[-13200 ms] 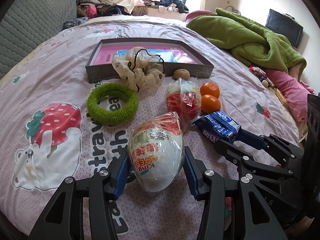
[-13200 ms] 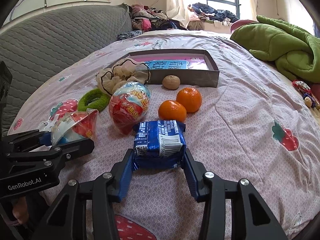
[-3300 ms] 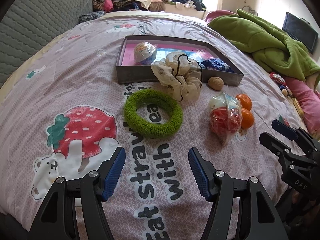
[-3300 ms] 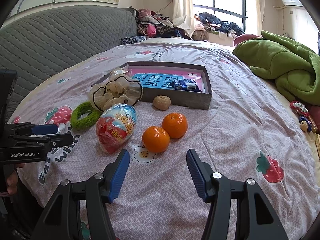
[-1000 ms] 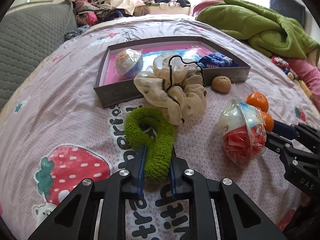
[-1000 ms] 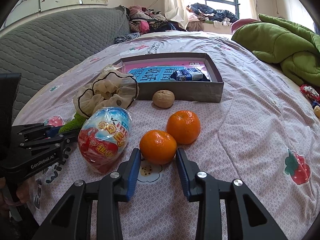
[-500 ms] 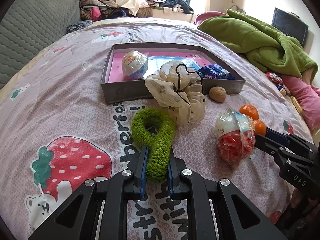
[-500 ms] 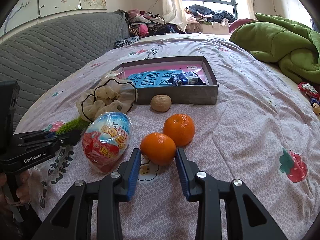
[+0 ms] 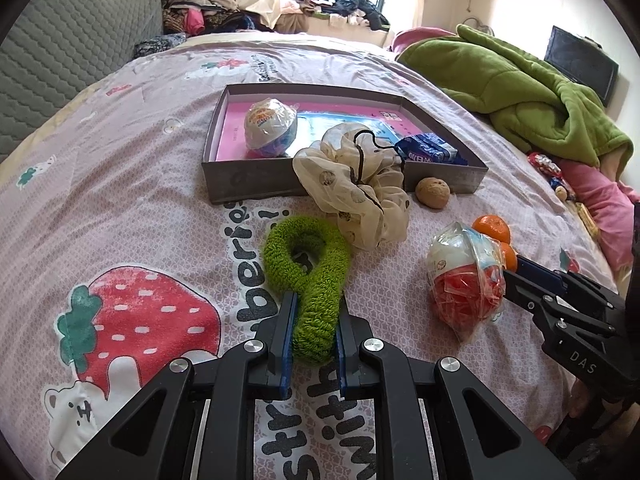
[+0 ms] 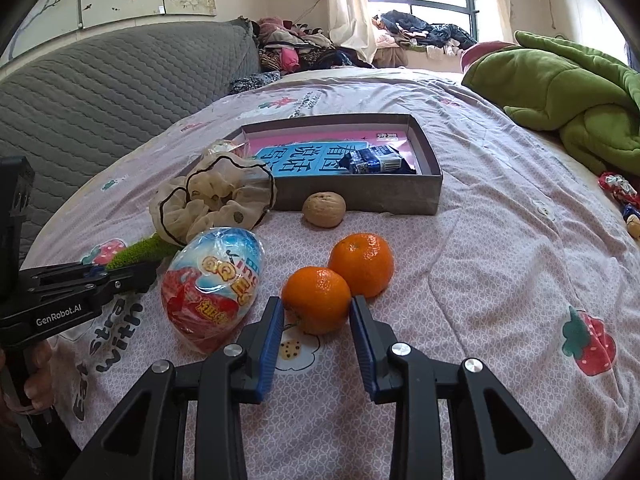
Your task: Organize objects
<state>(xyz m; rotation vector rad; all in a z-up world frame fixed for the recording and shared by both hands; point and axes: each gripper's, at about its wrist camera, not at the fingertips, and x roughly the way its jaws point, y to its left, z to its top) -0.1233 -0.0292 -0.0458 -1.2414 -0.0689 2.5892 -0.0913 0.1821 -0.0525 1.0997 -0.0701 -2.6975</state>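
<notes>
My left gripper [image 9: 315, 312] is shut on the green fuzzy ring [image 9: 316, 276], squeezing its near end and holding it just above the bedspread. My right gripper [image 10: 317, 310] is shut on the nearer orange [image 10: 316, 298]; a second orange [image 10: 362, 264] sits right behind it. A grey box [image 9: 248, 184] at the back holds a wrapped toy egg [image 9: 270, 128] and a blue packet [image 9: 426, 152]. A red and blue wrapped egg [image 10: 214, 288], a cream scrunchie [image 9: 356, 196] and a walnut [image 10: 324, 208] lie in front of the box.
The bed has a pink strawberry-print cover. A green blanket [image 10: 560, 96] is heaped at the right, with small toys [image 10: 618, 190] near the right edge. A grey quilted headboard [image 10: 100, 92] runs along the left. Clothes are piled by the window.
My left gripper has lifted slightly with the green ring pinched in it. My right gripper has raised the nearer orange a little; both stay shut on their objects.
</notes>
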